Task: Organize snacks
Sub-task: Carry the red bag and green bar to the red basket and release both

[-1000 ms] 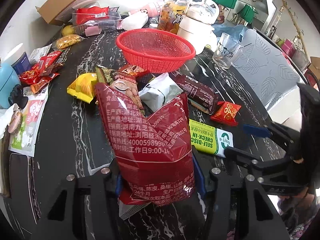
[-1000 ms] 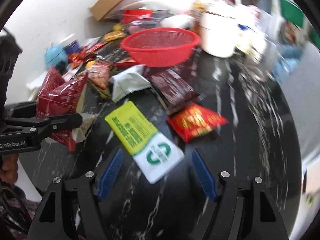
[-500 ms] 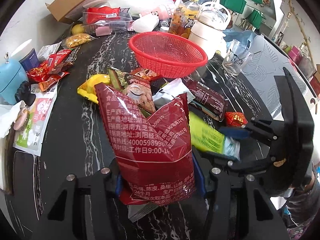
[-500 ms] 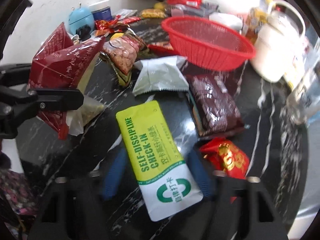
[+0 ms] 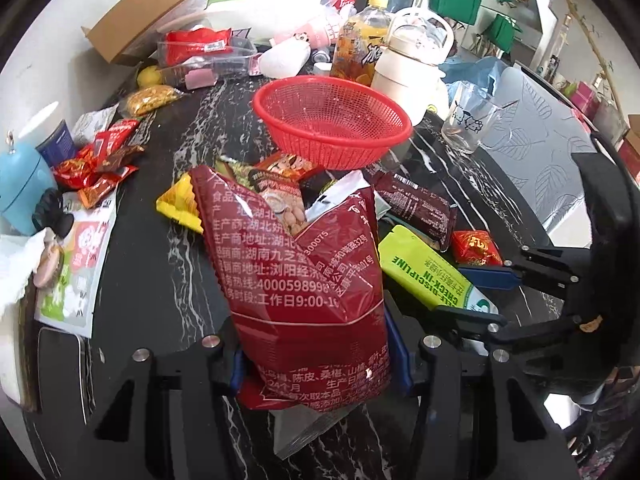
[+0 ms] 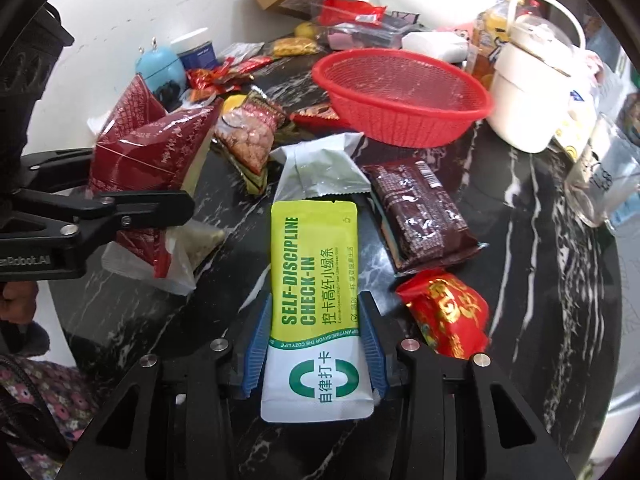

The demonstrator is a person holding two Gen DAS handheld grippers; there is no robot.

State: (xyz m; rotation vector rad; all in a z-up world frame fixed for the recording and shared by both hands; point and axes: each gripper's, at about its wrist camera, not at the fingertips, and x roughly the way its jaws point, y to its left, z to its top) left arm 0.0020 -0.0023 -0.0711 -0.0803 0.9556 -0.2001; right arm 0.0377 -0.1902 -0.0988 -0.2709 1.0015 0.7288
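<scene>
Now | left gripper [image 5: 316,364] jaws clamp red bag [image 5: 304,280] | right gripper [image 6: 316,344] jaws just closed on green packet [image 6: 316,280]

You see glossy red foil on the bag [image 5: 296,280], a glossy black marble table [image 6: 520,208], and a plastic mesh basket [image 6: 400,96].

Between your right jaws, the yellow-green pouch [image 6: 316,300] reads "SELF-DISCIPLINE CHECK-IN", with "自律打卡" on its white end nearest you. Between your left jaws, the dark red bag [image 5: 304,280] carries Chinese print with "4000598998" and "9:00". Left of the right jaws, the other gripper's black body [image 6: 36,260] reads "Robot.AI", its first letters cut off.
</scene>
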